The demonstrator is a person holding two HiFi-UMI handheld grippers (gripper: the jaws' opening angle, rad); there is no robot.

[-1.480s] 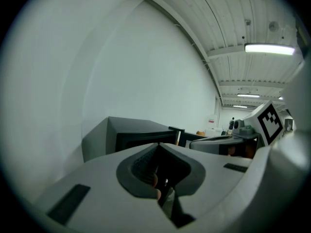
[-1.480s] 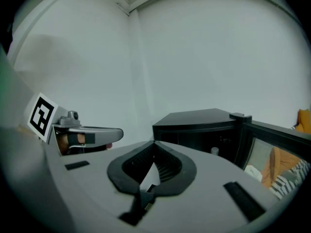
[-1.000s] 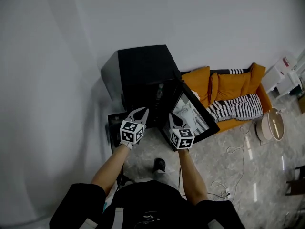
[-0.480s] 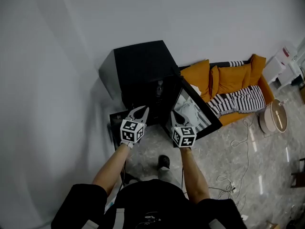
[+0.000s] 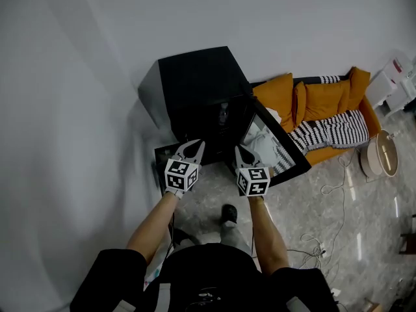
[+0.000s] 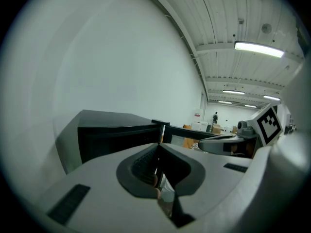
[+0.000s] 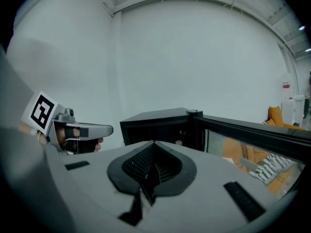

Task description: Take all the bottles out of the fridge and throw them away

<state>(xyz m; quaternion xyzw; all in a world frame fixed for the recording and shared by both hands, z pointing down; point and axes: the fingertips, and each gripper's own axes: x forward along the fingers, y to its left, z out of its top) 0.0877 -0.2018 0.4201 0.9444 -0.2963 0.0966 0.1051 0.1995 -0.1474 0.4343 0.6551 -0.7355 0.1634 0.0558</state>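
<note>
Black fridge (image 5: pixel 195 77), one, door (image 5: pixel 276 153) open; left gripper (image 5: pixel 194 145), right gripper (image 5: pixel 239 150), two, both closed.

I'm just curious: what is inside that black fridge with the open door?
Inside the fridge, what looks like one bottle shows near the hinge of the door. The rest of the dark interior cannot be made out.

A plain white wall (image 5: pixel 97 57) is seen at the far side and at the left. The floor (image 5: pixel 312 207) is laid in glossy grey marbled stone. An orange sofa (image 5: pixel 315 103) is set against the far wall at the right, and a black-and-white striped cover (image 5: pixel 328 135) is laid on its seat. A round pale tub (image 5: pixel 382 156) is placed on the floor at the sofa's right end. The ceiling (image 6: pixel 233 13) is ribbed and is lit by strip lamps (image 6: pixel 258 49).
</note>
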